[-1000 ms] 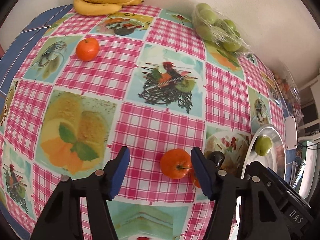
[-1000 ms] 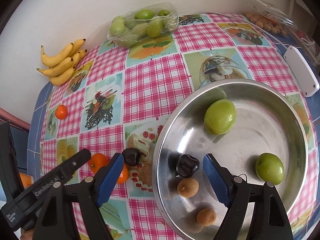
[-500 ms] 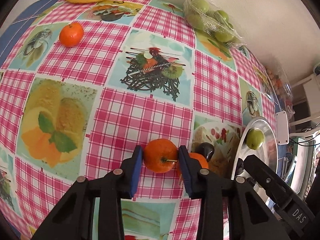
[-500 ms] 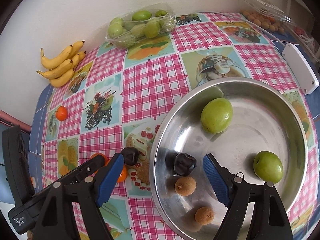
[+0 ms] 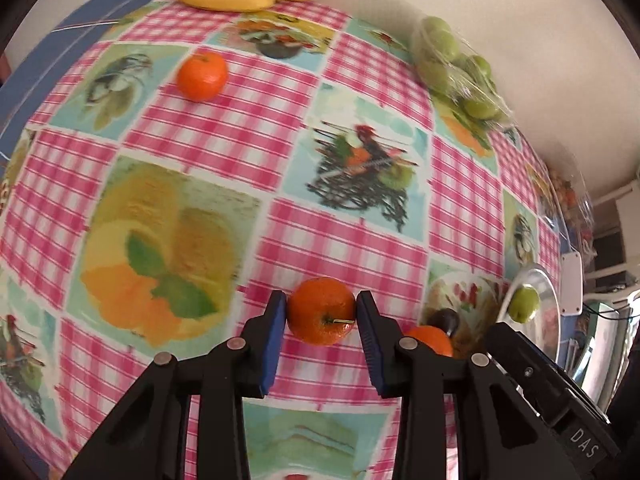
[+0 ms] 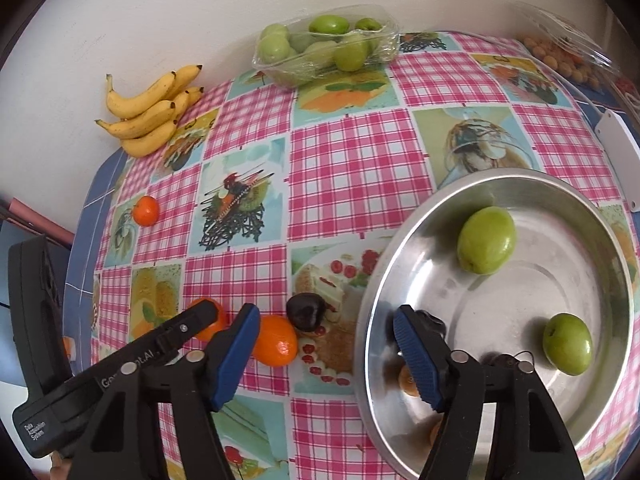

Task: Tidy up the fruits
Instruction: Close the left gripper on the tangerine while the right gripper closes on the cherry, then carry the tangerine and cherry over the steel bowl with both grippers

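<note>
Left gripper: clamped on tangerine.
Bowl: to its right.
Right gripper: closing, straddling the bowl rim, nothing gripped.

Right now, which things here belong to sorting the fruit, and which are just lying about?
In the job: tangerine in left tool; second tangerine; far tangerine; dark plum; metal bowl.
Lying about: white box; checked tablecloth.

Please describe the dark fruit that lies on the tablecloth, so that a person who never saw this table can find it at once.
Start at the big metal bowl on the checked tablecloth. Just outside its left rim, on the printed cake picture, lies the dark fruit, beside an orange mandarin. It is the only near-black, glossy fruit on the cloth; its neighbours are orange.
</note>
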Demonstrator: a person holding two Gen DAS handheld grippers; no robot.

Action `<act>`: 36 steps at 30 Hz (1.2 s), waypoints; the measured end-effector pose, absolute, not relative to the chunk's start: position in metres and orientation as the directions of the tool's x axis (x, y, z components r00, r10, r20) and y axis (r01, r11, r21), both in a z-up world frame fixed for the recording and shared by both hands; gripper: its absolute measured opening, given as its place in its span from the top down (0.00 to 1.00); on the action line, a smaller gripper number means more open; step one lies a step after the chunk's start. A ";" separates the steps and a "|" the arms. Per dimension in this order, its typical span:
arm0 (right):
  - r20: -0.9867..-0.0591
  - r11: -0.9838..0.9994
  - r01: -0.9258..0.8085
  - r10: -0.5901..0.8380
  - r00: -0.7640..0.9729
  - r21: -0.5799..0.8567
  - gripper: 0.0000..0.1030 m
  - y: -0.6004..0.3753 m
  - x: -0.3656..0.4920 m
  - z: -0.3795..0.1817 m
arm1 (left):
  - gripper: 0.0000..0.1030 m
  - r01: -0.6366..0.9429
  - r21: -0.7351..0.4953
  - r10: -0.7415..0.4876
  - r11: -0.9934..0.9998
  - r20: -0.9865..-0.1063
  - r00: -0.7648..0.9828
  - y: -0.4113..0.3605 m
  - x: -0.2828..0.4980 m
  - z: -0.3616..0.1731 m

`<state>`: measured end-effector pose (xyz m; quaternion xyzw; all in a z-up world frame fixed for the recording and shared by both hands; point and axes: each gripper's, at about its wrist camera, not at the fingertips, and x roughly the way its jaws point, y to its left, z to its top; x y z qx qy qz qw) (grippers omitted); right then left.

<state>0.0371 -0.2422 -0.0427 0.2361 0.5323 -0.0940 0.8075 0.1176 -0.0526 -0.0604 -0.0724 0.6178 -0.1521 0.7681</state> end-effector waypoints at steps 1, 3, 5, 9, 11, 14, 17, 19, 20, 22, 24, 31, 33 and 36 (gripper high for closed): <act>-0.904 0.873 0.398 0.101 0.415 0.281 0.38 -0.240 0.039 -0.043 | 0.64 0.138 -0.300 -0.323 0.944 -0.926 0.196 -0.050 0.119 -0.060; -0.904 0.878 0.386 0.110 0.414 0.284 0.47 -0.235 0.043 -0.044 | 0.64 0.127 -0.306 -0.327 0.943 -0.923 0.203 -0.045 0.120 -0.058; -0.904 0.883 0.372 0.120 0.410 0.286 0.50 -0.229 0.047 -0.045 | 0.64 0.123 -0.308 -0.328 0.943 -0.922 0.207 -0.042 0.121 -0.057; -0.908 0.887 0.368 0.117 0.403 0.278 0.57 -0.223 0.054 -0.051 | 0.64 0.119 -0.317 -0.336 0.941 -0.919 0.207 -0.039 0.122 -0.057; -0.912 0.889 0.372 0.108 0.396 0.267 0.58 -0.221 0.057 -0.055 | 0.64 0.117 -0.317 -0.335 0.941 -0.919 0.209 -0.038 0.122 -0.055; -0.918 0.892 0.376 0.095 0.386 0.250 0.62 -0.220 0.062 -0.060 | 0.64 0.113 -0.320 -0.338 0.941 -0.917 0.211 -0.039 0.122 -0.056; -0.921 0.894 0.377 0.090 0.378 0.242 0.62 -0.218 0.067 -0.064 | 0.64 0.108 -0.322 -0.338 0.941 -0.917 0.210 -0.039 0.122 -0.056; -0.926 0.896 0.383 0.074 0.369 0.224 0.63 -0.218 0.070 -0.067 | 0.64 0.105 -0.323 -0.339 0.941 -0.917 0.211 -0.038 0.122 -0.056; -0.929 0.896 0.388 0.067 0.365 0.217 0.65 -0.219 0.071 -0.068 | 0.64 0.104 -0.325 -0.340 0.940 -0.917 0.210 -0.039 0.123 -0.057; -0.931 0.895 0.390 0.070 0.358 0.217 0.66 -0.219 0.071 -0.071 | 0.64 0.105 -0.328 -0.343 0.939 -0.916 0.209 -0.039 0.123 -0.057; -0.933 0.895 0.391 0.071 0.352 0.216 0.66 -0.218 0.072 -0.074 | 0.64 0.104 -0.328 -0.343 0.939 -0.916 0.209 -0.039 0.123 -0.057; -0.936 0.890 0.402 0.070 0.344 0.214 0.70 -0.220 0.070 -0.078 | 0.64 0.102 -0.327 -0.342 0.940 -0.916 0.210 -0.039 0.123 -0.057; -0.936 0.890 0.403 0.070 0.344 0.215 0.72 -0.220 0.069 -0.078 | 0.64 0.102 -0.325 -0.340 0.940 -0.916 0.211 -0.039 0.123 -0.057; -0.936 0.887 0.406 0.074 0.345 0.219 0.73 -0.220 0.068 -0.077 | 0.64 0.103 -0.324 -0.339 0.941 -0.917 0.212 -0.039 0.122 -0.057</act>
